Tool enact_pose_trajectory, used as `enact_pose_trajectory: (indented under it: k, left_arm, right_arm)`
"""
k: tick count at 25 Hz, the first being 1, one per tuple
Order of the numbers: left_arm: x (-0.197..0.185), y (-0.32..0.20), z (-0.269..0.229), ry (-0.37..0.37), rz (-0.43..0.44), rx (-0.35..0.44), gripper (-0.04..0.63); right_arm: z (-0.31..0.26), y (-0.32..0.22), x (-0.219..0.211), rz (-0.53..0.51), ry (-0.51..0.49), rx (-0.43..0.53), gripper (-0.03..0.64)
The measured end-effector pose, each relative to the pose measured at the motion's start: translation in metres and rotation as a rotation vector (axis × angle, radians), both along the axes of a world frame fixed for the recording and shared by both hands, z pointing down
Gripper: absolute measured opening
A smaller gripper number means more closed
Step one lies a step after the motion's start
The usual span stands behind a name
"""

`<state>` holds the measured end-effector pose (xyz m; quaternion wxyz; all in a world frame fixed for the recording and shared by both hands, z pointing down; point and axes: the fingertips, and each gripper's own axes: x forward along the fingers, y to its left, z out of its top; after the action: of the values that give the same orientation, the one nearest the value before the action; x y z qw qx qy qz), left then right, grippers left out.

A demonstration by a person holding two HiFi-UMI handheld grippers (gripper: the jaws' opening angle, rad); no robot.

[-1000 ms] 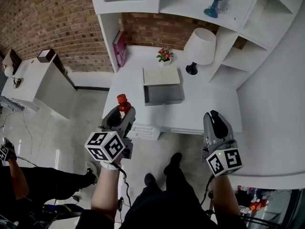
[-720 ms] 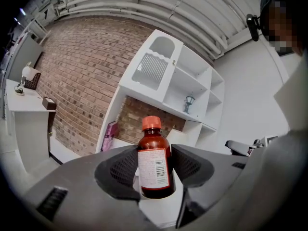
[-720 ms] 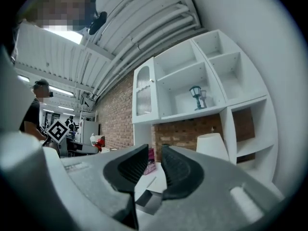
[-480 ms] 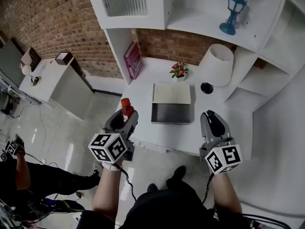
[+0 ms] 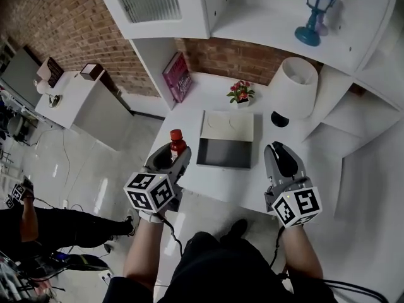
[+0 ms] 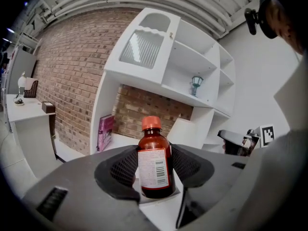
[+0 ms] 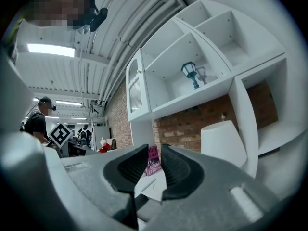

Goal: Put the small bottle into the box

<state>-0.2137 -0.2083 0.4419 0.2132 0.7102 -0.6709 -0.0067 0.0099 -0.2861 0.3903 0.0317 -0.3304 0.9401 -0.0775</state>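
Observation:
A small brown bottle (image 5: 177, 141) with a red cap and a white label stands upright between the jaws of my left gripper (image 5: 172, 155), which is shut on it. In the left gripper view the bottle (image 6: 154, 165) fills the gap between the dark pads of that gripper (image 6: 153, 154). The box (image 5: 225, 152) lies open on the white desk, dark grey inside, its pale lid (image 5: 228, 125) folded back. The bottle is just left of the box, at the desk's near edge. My right gripper (image 5: 281, 154) hovers right of the box; its jaws (image 7: 155, 165) stand slightly apart with nothing between them.
On the desk (image 5: 189, 115) behind the box stand a small flower pot (image 5: 240, 92), a white lamp (image 5: 291, 90) and a pink book (image 5: 178, 76). A blue lantern (image 5: 312, 11) sits on the shelf above. A white side cabinet (image 5: 76, 96) and another person (image 5: 25, 213) are at the left.
Both grippers have come closer to the desk and the box. The bottle stays held in the left gripper, now beside the box's left edge. The right jaws have not changed.

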Motion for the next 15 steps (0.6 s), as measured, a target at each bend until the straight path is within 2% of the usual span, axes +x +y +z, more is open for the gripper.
enact_pose_trajectory:
  k: [4, 7, 15]
  left_arm:
    - [0.02, -0.028, 0.022, -0.038, 0.089, -0.071, 0.215]
    - [0.041, -0.049, 0.049, -0.081, 0.192, -0.173, 0.215]
    - [0.102, -0.09, 0.142, -0.21, 0.564, -0.421, 0.215]
  right_arm:
    - [0.008, -0.016, 0.009, 0.013, -0.001, -0.018, 0.078]
    - [0.015, -0.025, 0.021, 0.057, 0.005, -0.04, 0.077]
    - [0.037, -0.056, 0.048, 0.216, 0.037, -0.101, 0.069]
